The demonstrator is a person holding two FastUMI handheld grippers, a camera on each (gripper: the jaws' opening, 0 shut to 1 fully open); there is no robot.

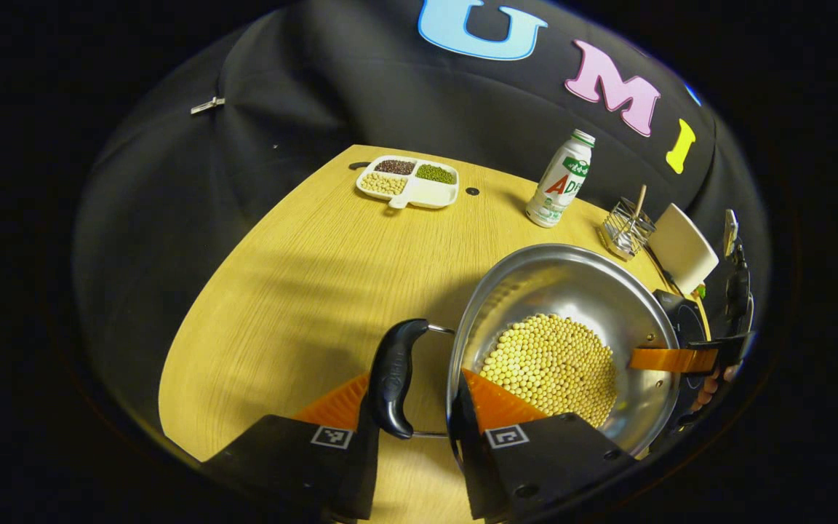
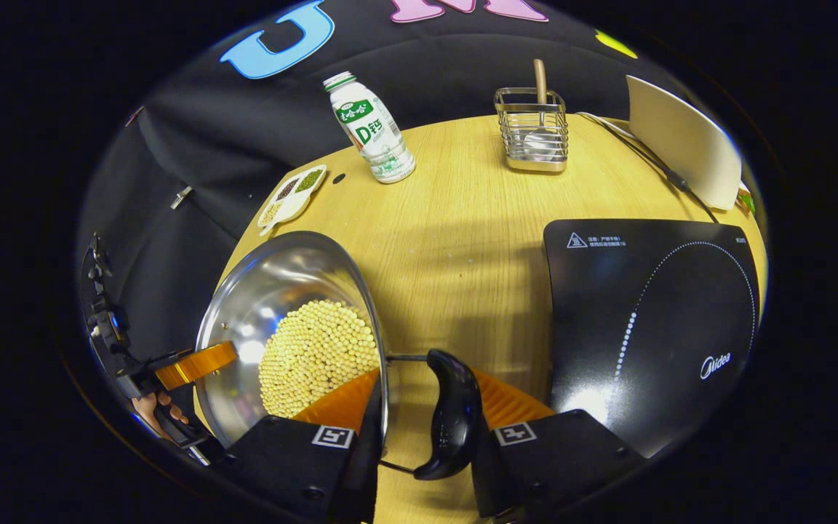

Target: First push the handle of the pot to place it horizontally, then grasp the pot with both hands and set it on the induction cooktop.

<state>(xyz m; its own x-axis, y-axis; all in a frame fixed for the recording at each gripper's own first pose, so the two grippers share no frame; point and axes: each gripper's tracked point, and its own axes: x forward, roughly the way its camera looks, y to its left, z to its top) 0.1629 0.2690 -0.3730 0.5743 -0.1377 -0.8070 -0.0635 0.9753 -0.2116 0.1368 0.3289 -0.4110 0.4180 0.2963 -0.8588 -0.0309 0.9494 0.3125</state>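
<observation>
1. the pot [image 1: 572,291] is sitting on the wooden table [image 1: 302,276], a shiny steel bowl shape holding a heap of yellow beans [image 1: 550,367], with a black handle on each side.
2. in the left gripper view, the left gripper [image 1: 413,397] is straddling one black handle [image 1: 393,378]: one orange finger [image 1: 335,400] is lying outside the handle and the other is lying inside the pot's rim, so the jaws are spread around handle and rim. i cannot tell whether they are pressing.
3. in the right gripper view, the right gripper [image 2: 419,400] is sitting the same way around the opposite handle [image 2: 452,415], one finger inside the rim by the beans and one outside the handle; its grip also cannot be told.
4. the cooktop [image 2: 652,320] is lying flat on the table just beside the right gripper, apart from the pot.
5. farther back, a white bottle [image 2: 374,131], a wire basket [image 2: 533,135] and a divided dish [image 1: 410,180] of beans are standing on the table.
6. a white board [image 2: 681,149] is leaning near the cooktop's far edge.
</observation>
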